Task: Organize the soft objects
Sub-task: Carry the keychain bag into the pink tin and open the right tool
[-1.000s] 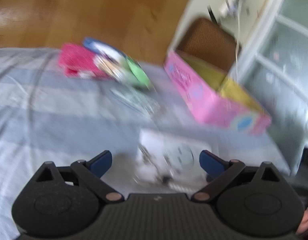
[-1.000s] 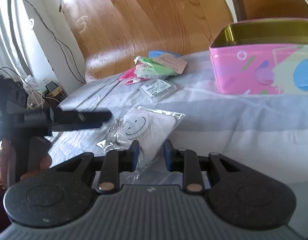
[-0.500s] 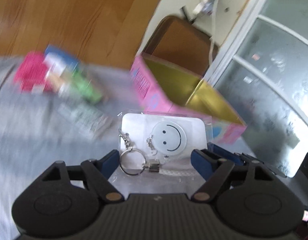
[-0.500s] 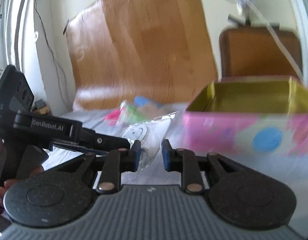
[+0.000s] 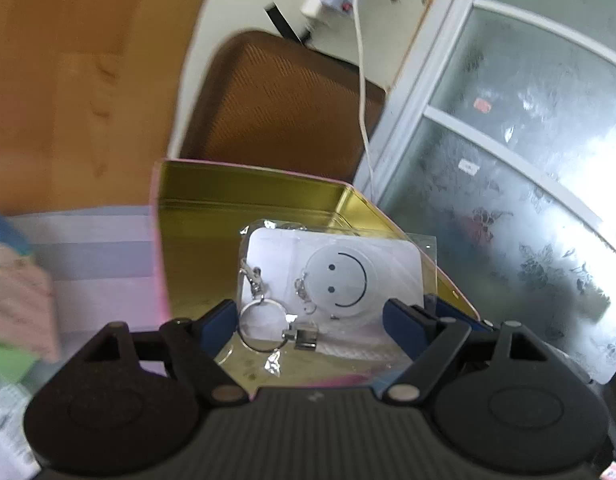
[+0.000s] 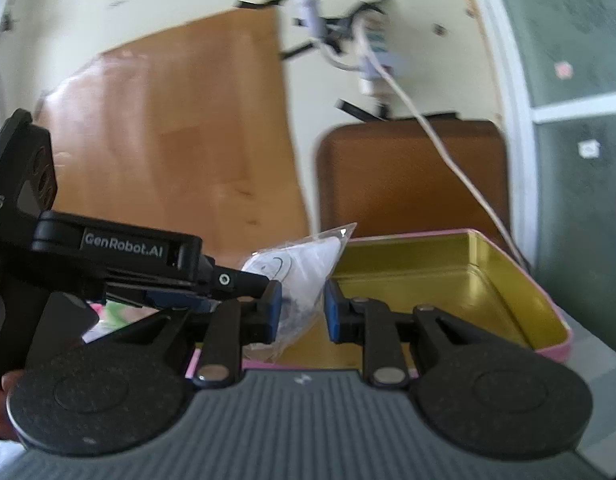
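A clear plastic packet with a white smiley-face keychain hangs between the two grippers, over the open pink tin box with a gold inside. My left gripper has its blue fingers at the packet's two side edges. My right gripper has its fingers close together around the packet's lower part. The tin lies just beyond it. The left gripper's body crosses the right wrist view from the left.
Other small packets lie blurred on the striped grey bedcover to the left of the tin. A brown chair back, a white cable and a frosted glass door stand behind the tin.
Both grippers have lifted the smiley packet off the bedcover and carried it to the right, over the open tin. The other packets have slid out to the left edge.
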`<move>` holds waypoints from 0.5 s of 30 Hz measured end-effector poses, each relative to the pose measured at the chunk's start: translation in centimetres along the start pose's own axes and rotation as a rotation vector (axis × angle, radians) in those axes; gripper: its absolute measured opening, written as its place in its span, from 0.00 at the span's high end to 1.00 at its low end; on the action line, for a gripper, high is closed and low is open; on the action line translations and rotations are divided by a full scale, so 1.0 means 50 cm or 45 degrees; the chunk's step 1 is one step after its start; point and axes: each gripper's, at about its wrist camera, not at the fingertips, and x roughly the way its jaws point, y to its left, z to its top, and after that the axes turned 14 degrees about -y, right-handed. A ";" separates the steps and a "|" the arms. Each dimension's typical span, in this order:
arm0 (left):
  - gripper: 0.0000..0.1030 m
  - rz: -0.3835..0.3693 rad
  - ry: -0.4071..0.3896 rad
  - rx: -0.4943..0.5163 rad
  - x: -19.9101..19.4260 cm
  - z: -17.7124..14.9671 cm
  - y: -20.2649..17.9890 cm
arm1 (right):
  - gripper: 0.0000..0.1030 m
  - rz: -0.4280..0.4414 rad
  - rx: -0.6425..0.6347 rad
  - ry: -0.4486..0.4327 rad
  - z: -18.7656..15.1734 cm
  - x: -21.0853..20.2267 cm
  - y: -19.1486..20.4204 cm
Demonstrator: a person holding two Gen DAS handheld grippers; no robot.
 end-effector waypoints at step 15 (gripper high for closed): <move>0.09 0.048 -0.079 0.075 -0.044 -0.020 0.010 | 0.43 -0.240 -0.009 -0.067 -0.020 -0.023 0.010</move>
